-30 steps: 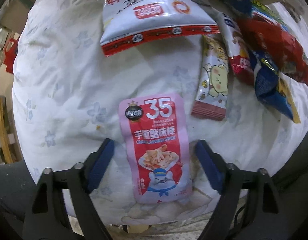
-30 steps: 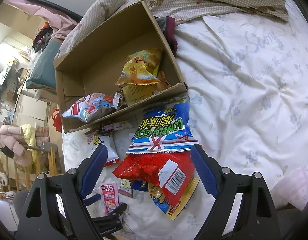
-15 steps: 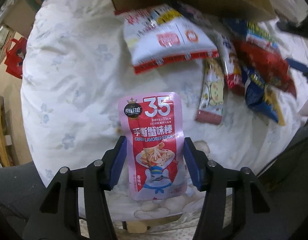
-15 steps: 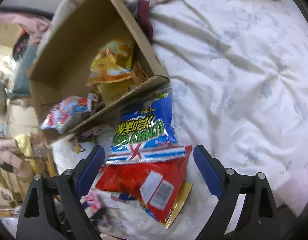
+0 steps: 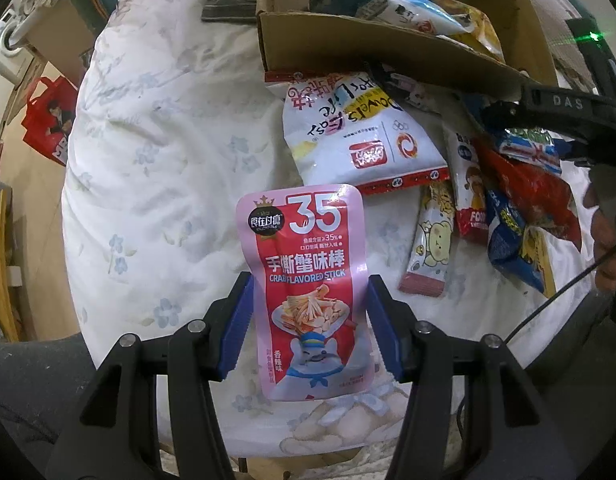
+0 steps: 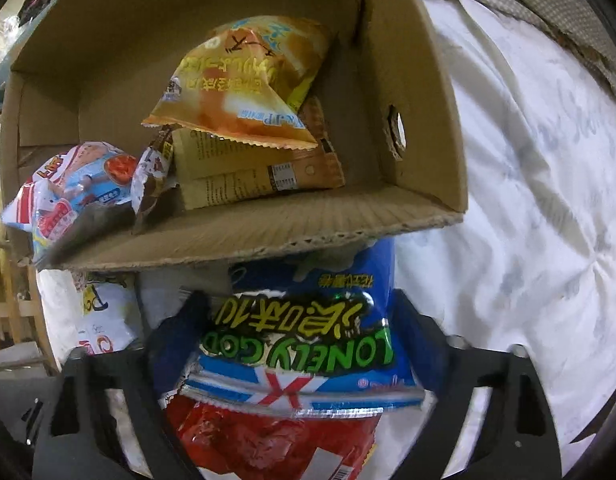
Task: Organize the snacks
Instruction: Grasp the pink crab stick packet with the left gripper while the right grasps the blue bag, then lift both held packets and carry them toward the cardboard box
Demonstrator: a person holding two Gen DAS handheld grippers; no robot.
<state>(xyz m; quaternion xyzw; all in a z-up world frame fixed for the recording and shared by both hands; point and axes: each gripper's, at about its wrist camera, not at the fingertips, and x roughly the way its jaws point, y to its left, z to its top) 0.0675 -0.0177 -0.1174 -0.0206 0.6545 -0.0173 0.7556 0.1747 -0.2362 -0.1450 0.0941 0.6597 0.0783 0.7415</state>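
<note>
The left tool (image 5: 308,316) is pinching the pink crab stick pouch (image 5: 305,276) between its blue pads (image 5: 237,320), which are pressing on the pouch's two side edges. The pouch is standing upright in the grip, lifted above the white floral bedcover (image 5: 155,160).

Beyond it, a white chip bag (image 5: 360,136) is lying on the bed just in front of the cardboard box (image 5: 388,48). To its right a narrow bear-print packet (image 5: 430,240), a red bag (image 5: 536,200) and a blue-and-yellow bag (image 5: 512,248) are overlapping in a heap. The right tool (image 5: 556,108) is reaching into that heap from the right edge of the left view.

In the right view, the right tool (image 6: 299,344) is straddling the blue Lonely God bag (image 6: 303,340), its fingers (image 6: 179,328) sitting close to both sides of the bag; I cannot tell whether they are gripping it, as the fingers are blurred. The bag is lying on top of the red bag (image 6: 267,440), its far end tucked under the box's front wall (image 6: 267,224).

Inside the box, an orange bag (image 6: 243,84) is resting on a tan packet (image 6: 251,168), with a red, white and blue bag (image 6: 71,188) at the left.
</note>
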